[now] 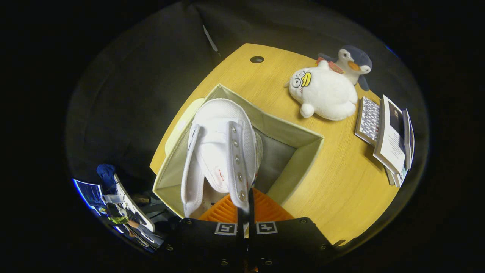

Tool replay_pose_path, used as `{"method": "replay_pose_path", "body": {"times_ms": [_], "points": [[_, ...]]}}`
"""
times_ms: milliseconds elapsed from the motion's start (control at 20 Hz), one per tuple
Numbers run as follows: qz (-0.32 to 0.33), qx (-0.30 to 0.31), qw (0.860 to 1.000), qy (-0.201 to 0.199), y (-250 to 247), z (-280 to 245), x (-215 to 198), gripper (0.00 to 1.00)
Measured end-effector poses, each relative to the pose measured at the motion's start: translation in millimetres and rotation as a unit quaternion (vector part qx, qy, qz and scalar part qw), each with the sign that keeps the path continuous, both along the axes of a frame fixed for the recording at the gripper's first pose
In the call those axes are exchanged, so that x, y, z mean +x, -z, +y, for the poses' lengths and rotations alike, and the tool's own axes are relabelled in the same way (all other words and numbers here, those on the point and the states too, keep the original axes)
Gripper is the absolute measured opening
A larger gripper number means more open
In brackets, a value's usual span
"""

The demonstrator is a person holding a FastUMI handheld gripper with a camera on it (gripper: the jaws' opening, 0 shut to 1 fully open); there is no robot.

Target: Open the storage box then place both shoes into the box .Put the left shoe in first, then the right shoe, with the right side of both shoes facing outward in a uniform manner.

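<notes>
holding a white canvas shoe [218, 148] by its eyelet flap, jaws clenched on that strip right at the gripper [246, 212], pinched close with the flap between them. hanging straight ahead of the jaws, long axis running away from them, toe farthest off and heel opening nearest, directly above the open storage box [303, 151]. looks like the shoe is partly over the near-left part of the box, toe reaching toward the far-left wall; cannot tell whether the sole touches the box floor yet. hard to say from this angle which shoe of the pair it is, or which side faces outward. clean white upper, a row of metal eyelets along the gripped flap, no laces seen, tongue pale with a small red mark, rubber rim round the toe. box a pale greenish fabric cube, lid off, grey floor bare on the right half, standing on the wooden surface [341, 182] near its left edge. probably next: lowering along the left wall, leaving the right half free for the second shoe. off to the far right, well apart, a white plush duck [322, 94], a plush penguin [354, 62] and a stack of books [390, 140].
</notes>
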State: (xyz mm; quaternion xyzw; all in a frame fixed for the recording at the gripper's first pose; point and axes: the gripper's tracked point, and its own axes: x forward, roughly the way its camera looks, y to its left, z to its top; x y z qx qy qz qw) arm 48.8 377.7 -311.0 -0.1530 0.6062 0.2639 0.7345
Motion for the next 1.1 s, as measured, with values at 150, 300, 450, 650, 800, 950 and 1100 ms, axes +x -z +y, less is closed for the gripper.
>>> {"method": "replay_pose_path", "body": {"times_ms": [150, 300, 450, 650, 800, 950, 1100], "points": [[0.004, -0.021, 1.000, 0.003, 20.5, 7.9, 0.3, 0.05], [0.009, -0.031, 0.999, 0.003, 35.7, 11.0, 0.4, 0.04], [0.017, -0.031, 0.999, 0.010, 42.4, 11.8, 1.8, 0.04], [0.026, 0.011, 1.000, 0.008, 27.1, 22.8, -2.8, 0.26], [0.019, 0.031, 0.999, -0.001, 9.6, 23.8, -3.7, 0.40], [0.006, 0.041, 0.999, 0.000, -6.1, 15.5, -0.9, 0.98], [-0.022, 0.057, 0.998, -0.007, -21.0, 7.1, 2.1, 0.98]]}}
